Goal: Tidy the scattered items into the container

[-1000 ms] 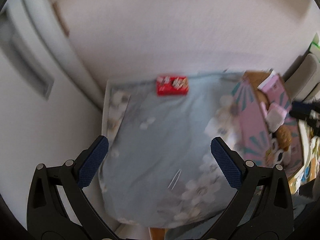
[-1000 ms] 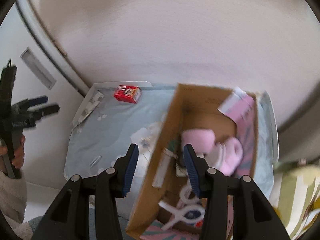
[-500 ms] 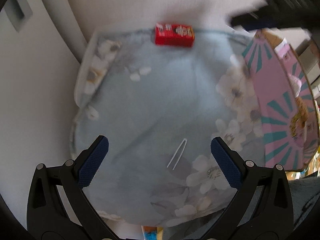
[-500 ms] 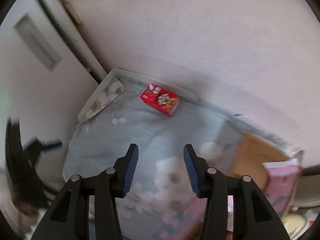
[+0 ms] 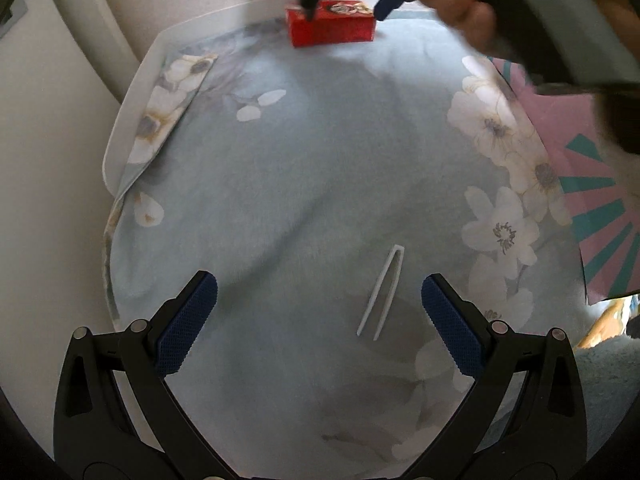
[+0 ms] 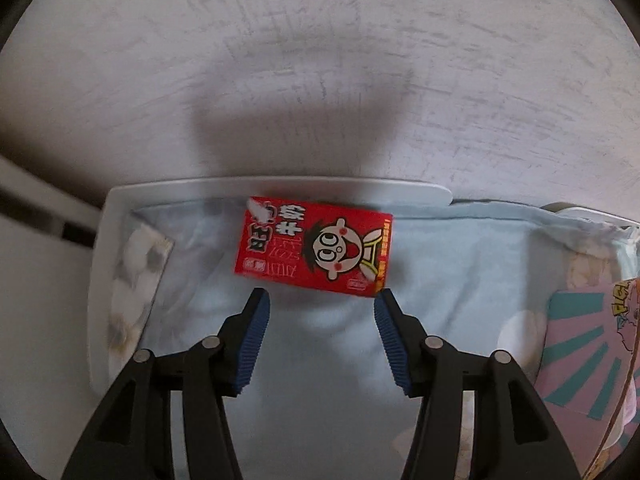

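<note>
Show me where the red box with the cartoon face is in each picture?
Left wrist: the red box sits at the top middle, far end of the cloth, with the right gripper over it.
Right wrist: the red box is in the middle, just beyond the open right gripper.
Shared landmark: the folded-back flowery corner of the blue cloth, left of the box in both.

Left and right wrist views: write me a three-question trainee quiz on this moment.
1. True or false: the right tongs are shut on the red carton.
2. Which item lies between the open left tongs' fingers? A) white tweezers B) the red carton C) the pink box
3. Fill in: the red carton lies at the cloth's far edge, nearest the ___.

Key: 1 false, open and just short of it; 2 A; 3 wall.
</note>
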Motion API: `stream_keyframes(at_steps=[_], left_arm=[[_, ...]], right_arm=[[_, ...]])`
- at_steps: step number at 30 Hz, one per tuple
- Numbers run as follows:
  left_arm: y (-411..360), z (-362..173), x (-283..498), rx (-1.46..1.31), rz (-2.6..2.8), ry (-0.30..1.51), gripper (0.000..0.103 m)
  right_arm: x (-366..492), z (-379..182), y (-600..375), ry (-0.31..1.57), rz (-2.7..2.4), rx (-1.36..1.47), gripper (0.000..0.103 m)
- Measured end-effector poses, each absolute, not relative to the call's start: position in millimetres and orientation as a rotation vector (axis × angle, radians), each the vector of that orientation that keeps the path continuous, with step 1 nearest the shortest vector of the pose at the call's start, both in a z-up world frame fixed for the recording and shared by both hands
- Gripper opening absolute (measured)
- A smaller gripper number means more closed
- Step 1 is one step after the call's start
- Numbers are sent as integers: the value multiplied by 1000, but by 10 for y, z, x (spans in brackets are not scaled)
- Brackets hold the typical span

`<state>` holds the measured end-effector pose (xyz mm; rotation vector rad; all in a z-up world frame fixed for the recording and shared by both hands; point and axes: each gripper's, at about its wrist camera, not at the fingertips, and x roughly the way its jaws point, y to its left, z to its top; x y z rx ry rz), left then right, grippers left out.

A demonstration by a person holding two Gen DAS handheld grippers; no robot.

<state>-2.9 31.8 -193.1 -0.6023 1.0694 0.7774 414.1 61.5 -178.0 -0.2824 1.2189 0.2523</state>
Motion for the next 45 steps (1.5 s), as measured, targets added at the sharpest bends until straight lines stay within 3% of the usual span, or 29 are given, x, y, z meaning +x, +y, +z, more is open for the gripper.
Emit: stream_keyframes(at_steps=[4,16,21,26,37,39,41,45], left_arm=[[338,-1942,16,-592,754,1060,102],[319,-2022,22,-582,718,1046,102],[287,-2007,-2,-556,711,1042,77],[258,-1913,-28,-518,740,1053,26],[430,-1893,-433,-640,863,1012,23],[392,-1867,-506,-665,876,992,20],[401,-1853,-578,-709,872,966,9],[392,-1829,-658,-771,871,921,8]], right_arm=[[4173,-1814,706,1184,205,-288,73],[4237,-1927,751,1150,248,-278,84],[4283,-2046,629,1187,257,-240,85],[4198,-2042,552,1163,288,-266,84],[3895,-1946,481,1134,365,-329,84],[3851,-1916,463,1129,378,-328,84],[3807,-1883,441,1126,393,-325,84],[3745,-1837,393,1122,405,-324,84]])
